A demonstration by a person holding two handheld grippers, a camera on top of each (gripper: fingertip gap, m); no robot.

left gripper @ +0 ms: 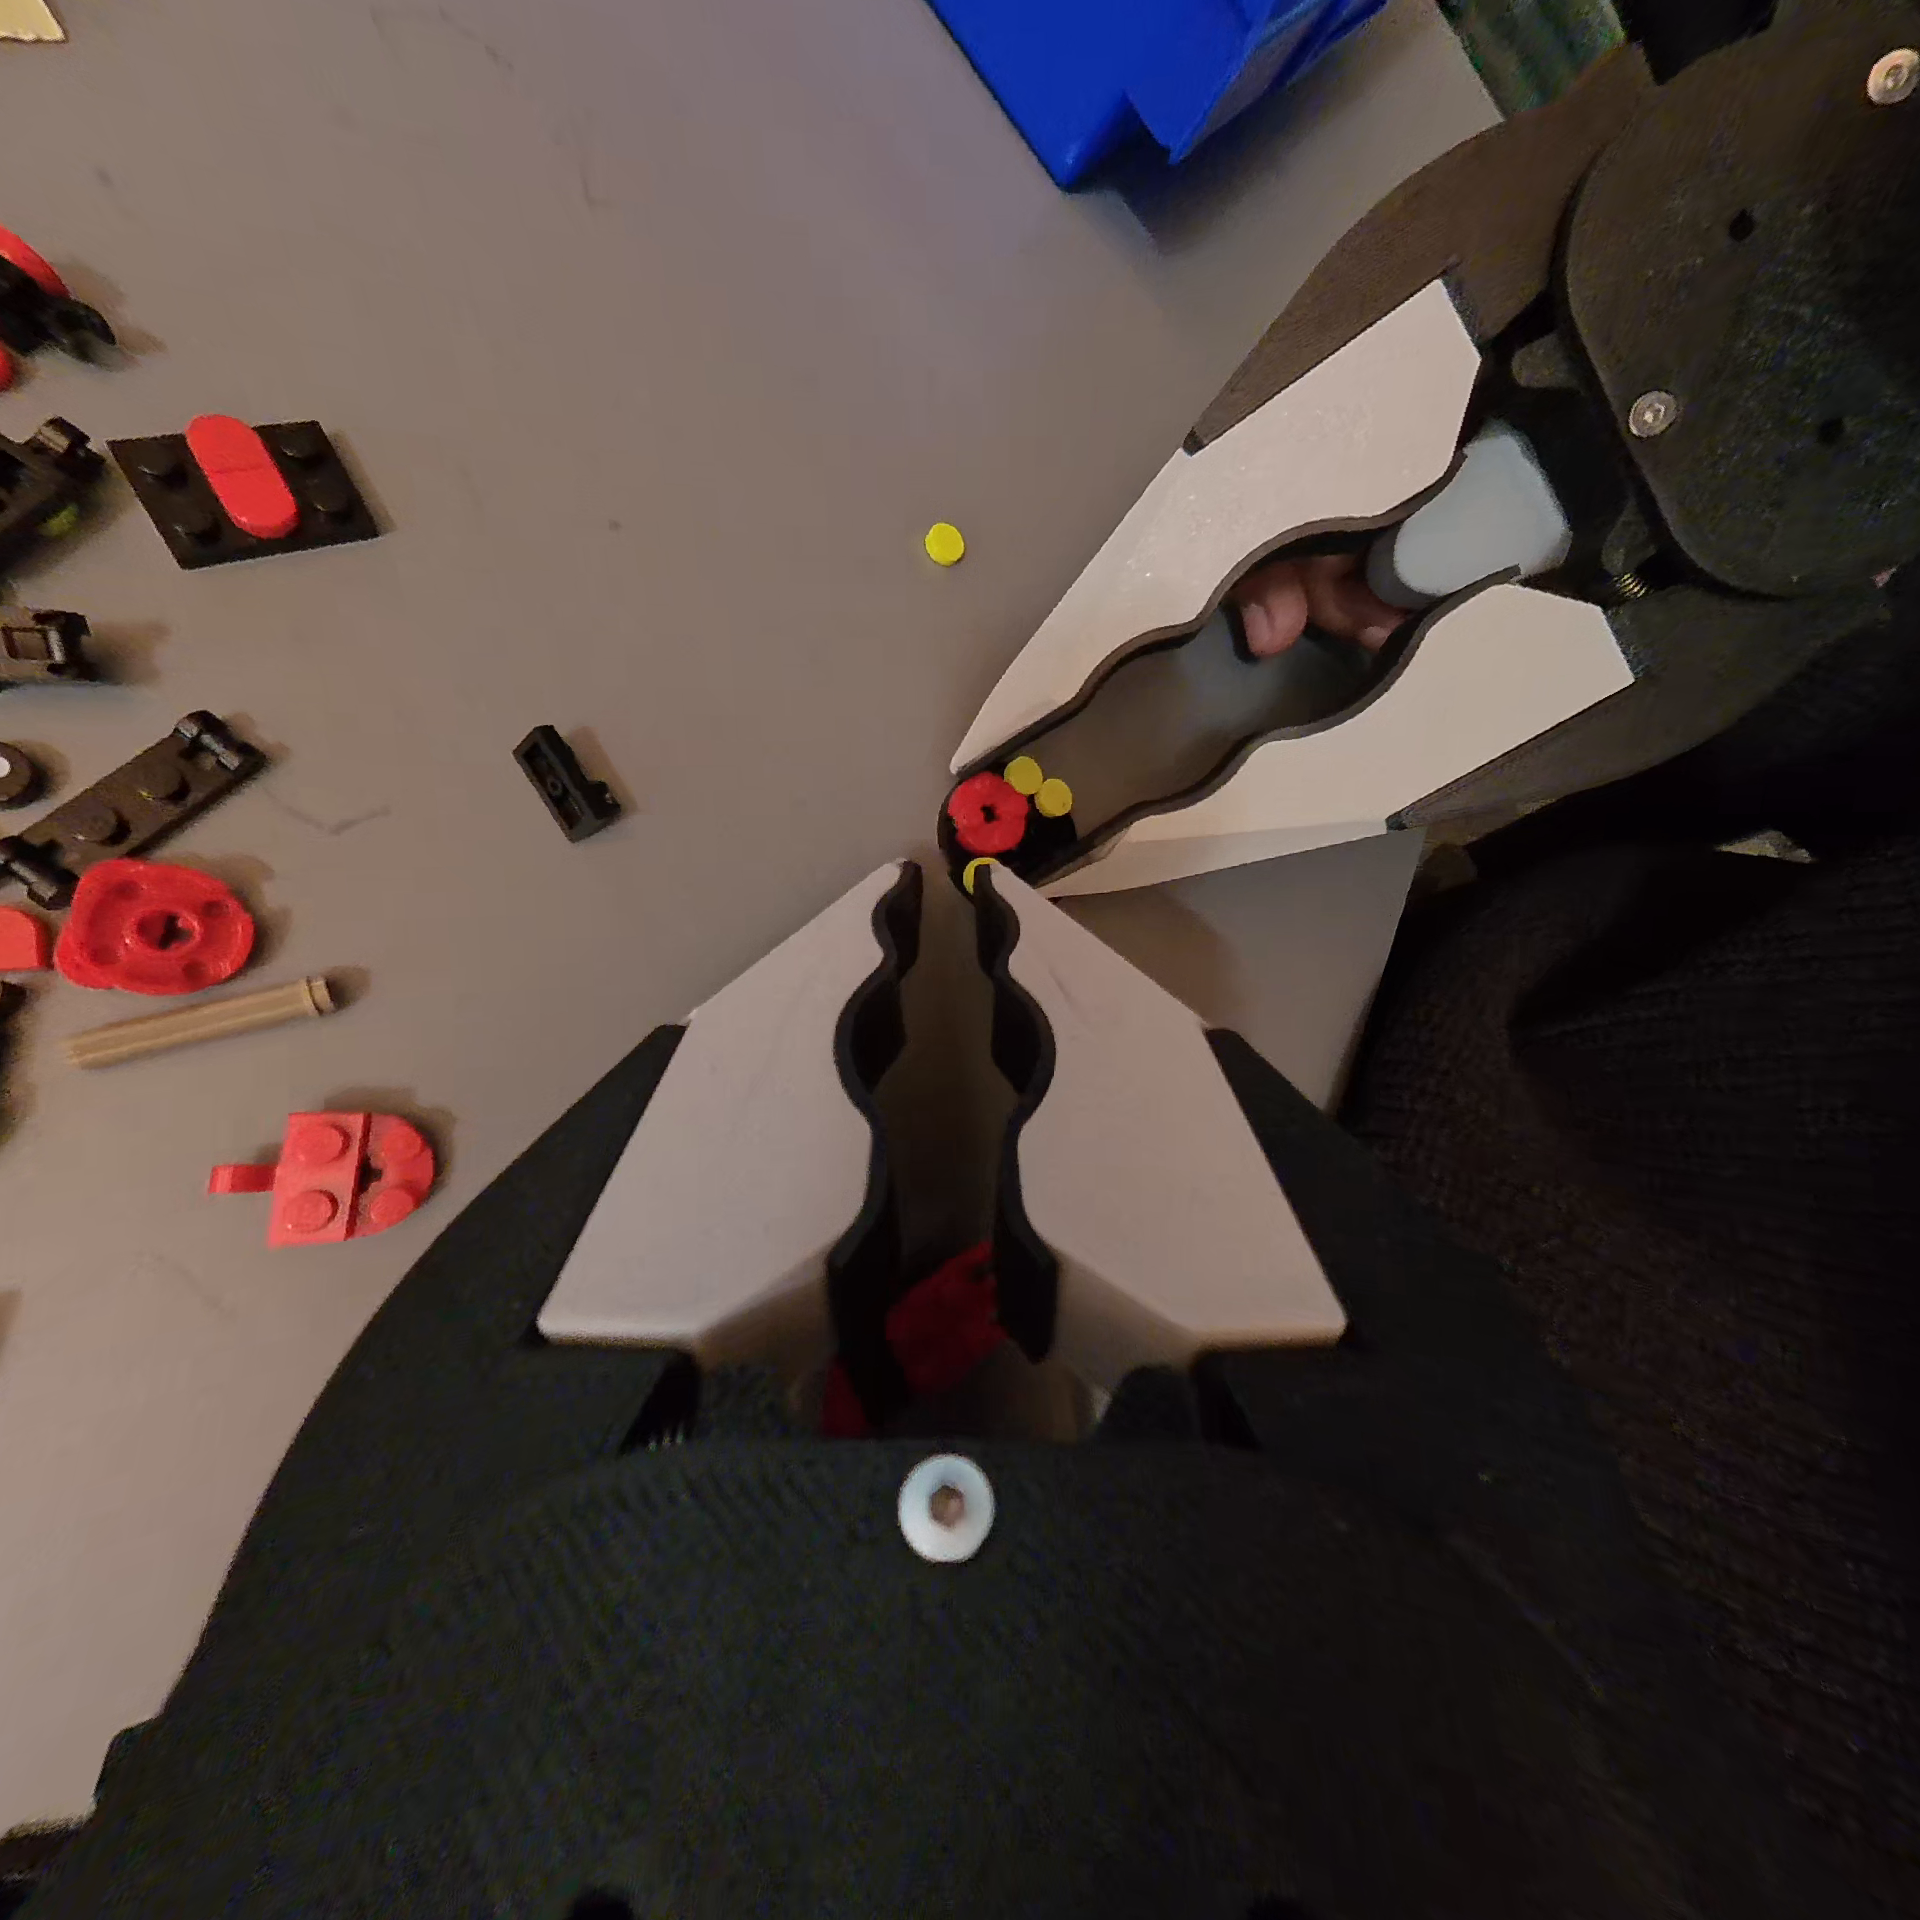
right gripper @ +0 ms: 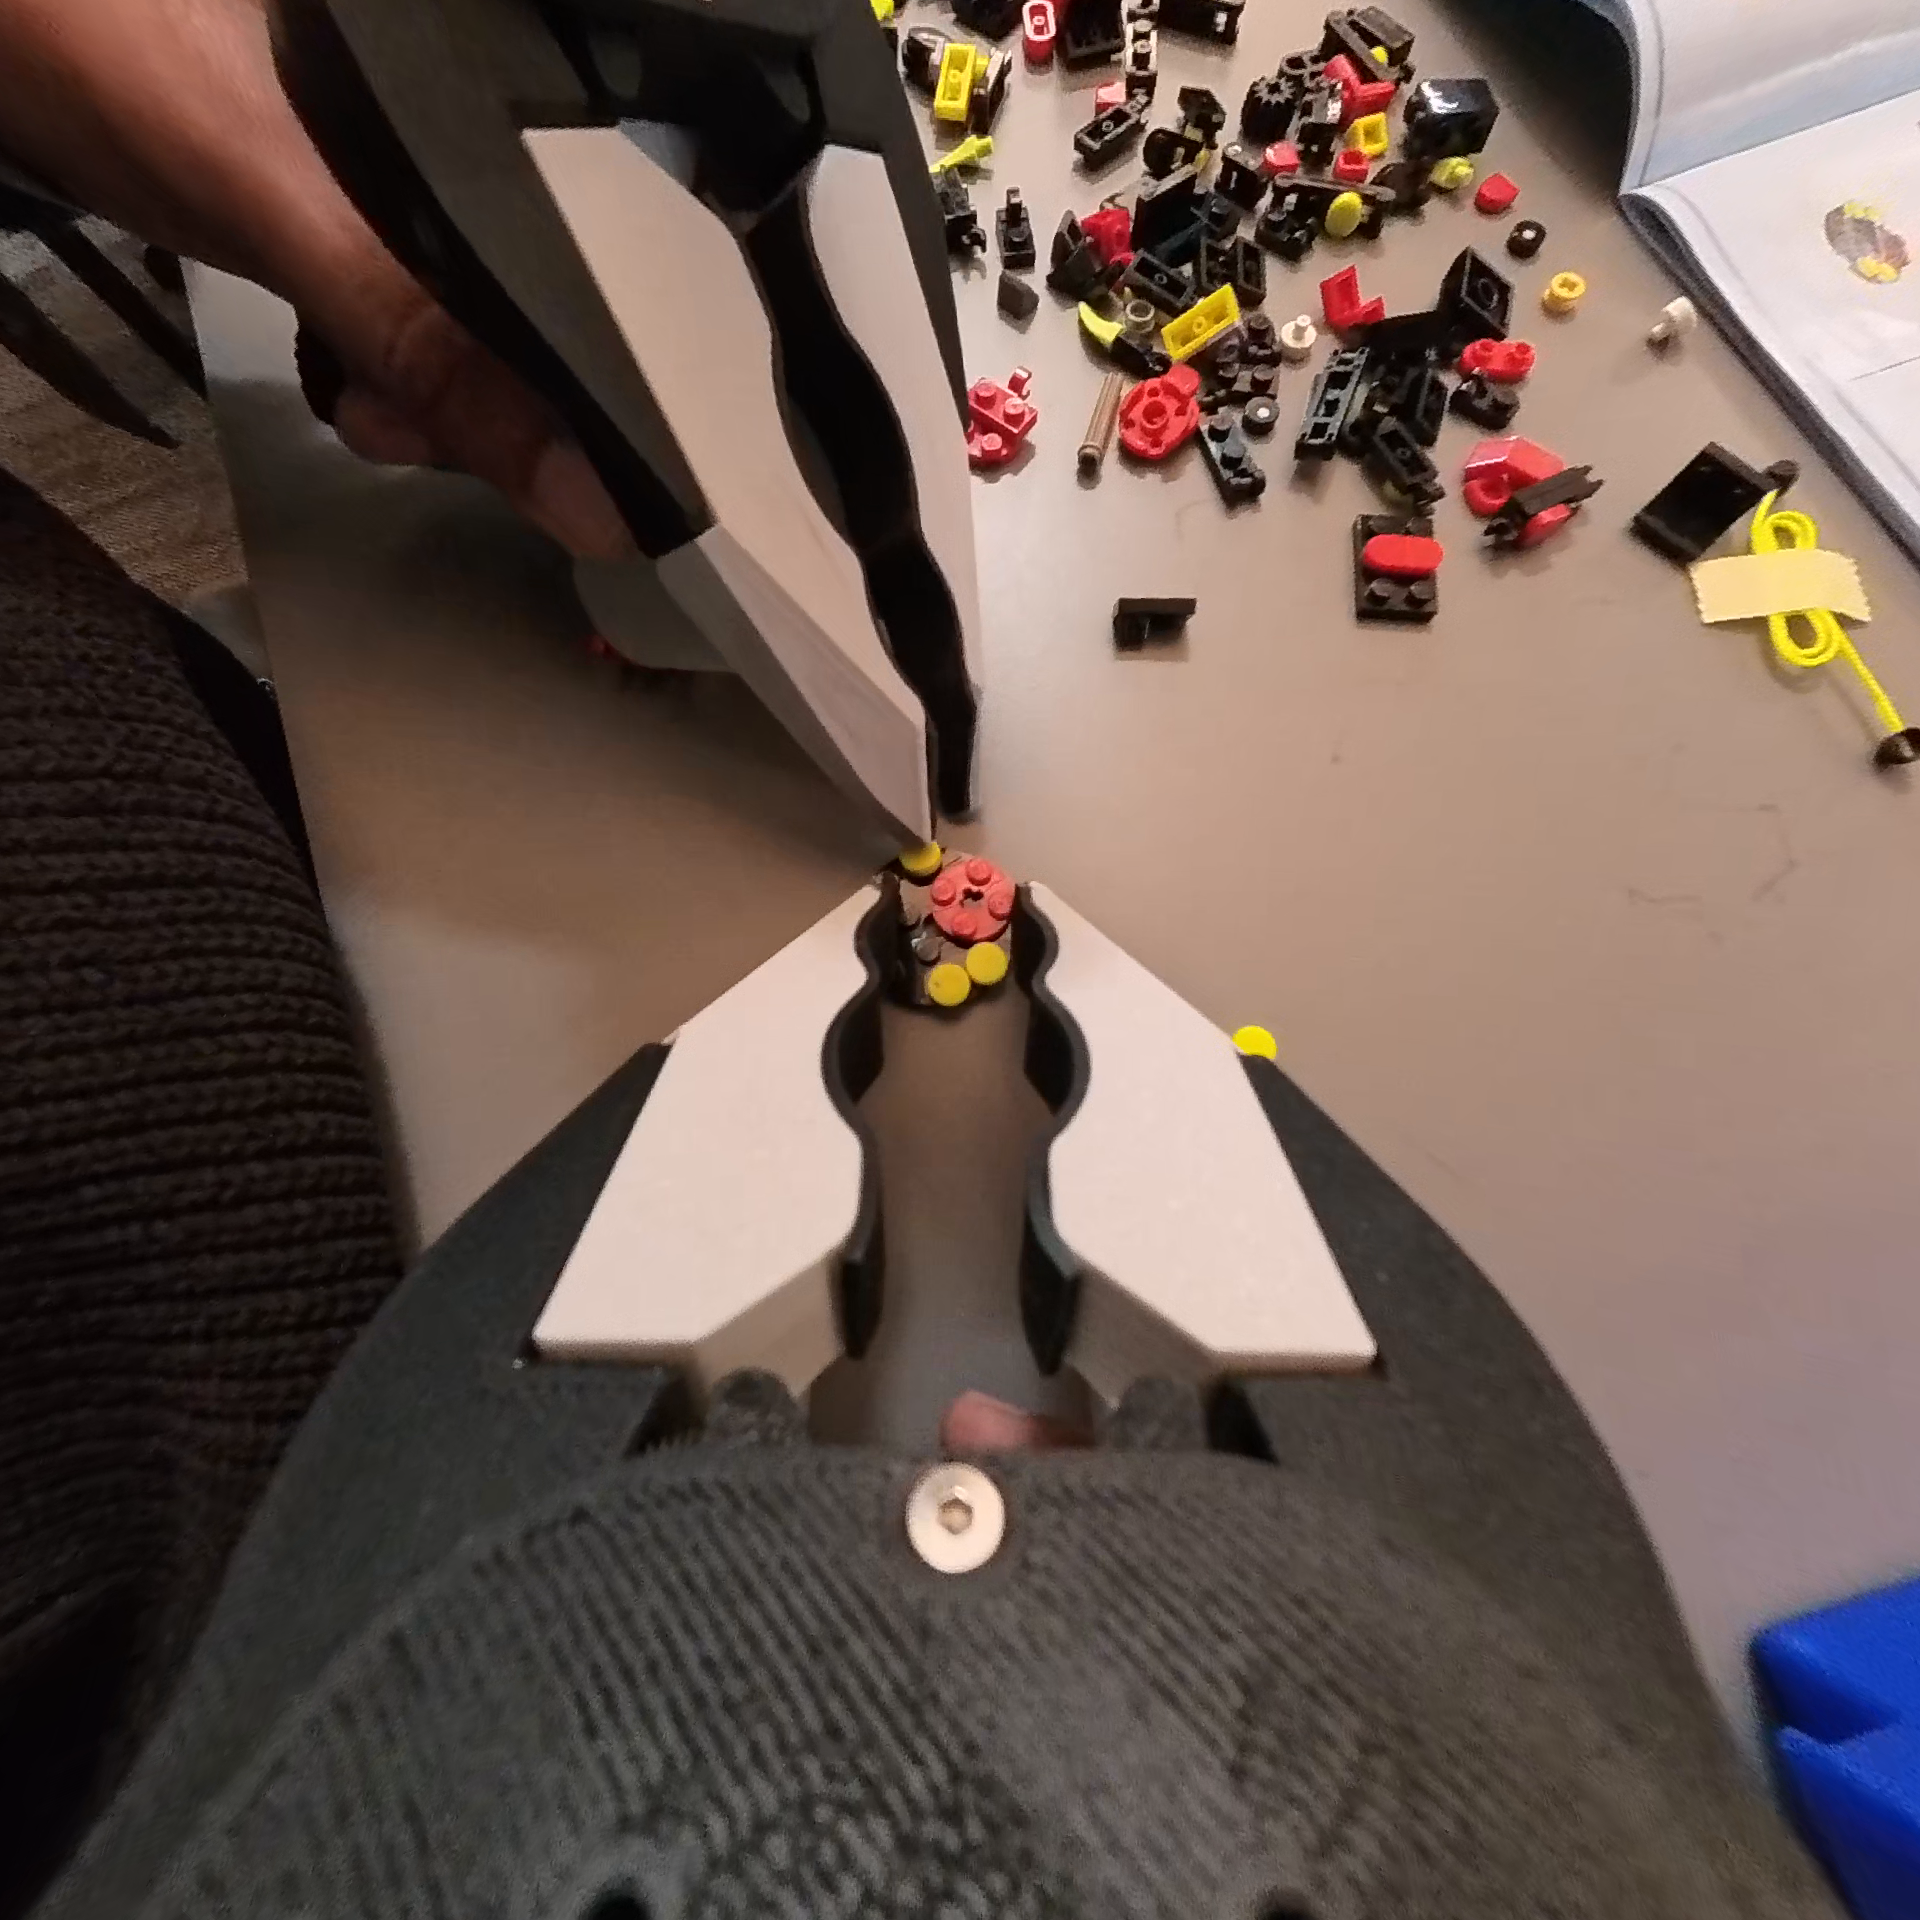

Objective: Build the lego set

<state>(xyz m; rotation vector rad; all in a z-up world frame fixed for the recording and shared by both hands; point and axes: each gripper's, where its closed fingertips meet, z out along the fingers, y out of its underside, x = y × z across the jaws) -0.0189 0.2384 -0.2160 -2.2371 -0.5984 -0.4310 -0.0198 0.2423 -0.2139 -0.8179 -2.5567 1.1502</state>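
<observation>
Clamped around a small black brick assembly (right gripper: pixel 951 940) topped with a red round studded plate (right gripper: pixel 970 900) and two yellow round tiles (right gripper: pixel 966 975), the right gripper (right gripper: pixel 951 902) holds it at the centre of the right wrist view. Just above it, the left gripper (right gripper: pixel 928 837) pinches a third small yellow round tile (right gripper: pixel 921 858) against the assembly's upper left edge. A loose yellow tile (left gripper: pixel 943 543) lies on the grey table (left gripper: pixel 675 312), and scattered red, black and yellow bricks (right gripper: pixel 1299 312) fill the upper right.
</observation>
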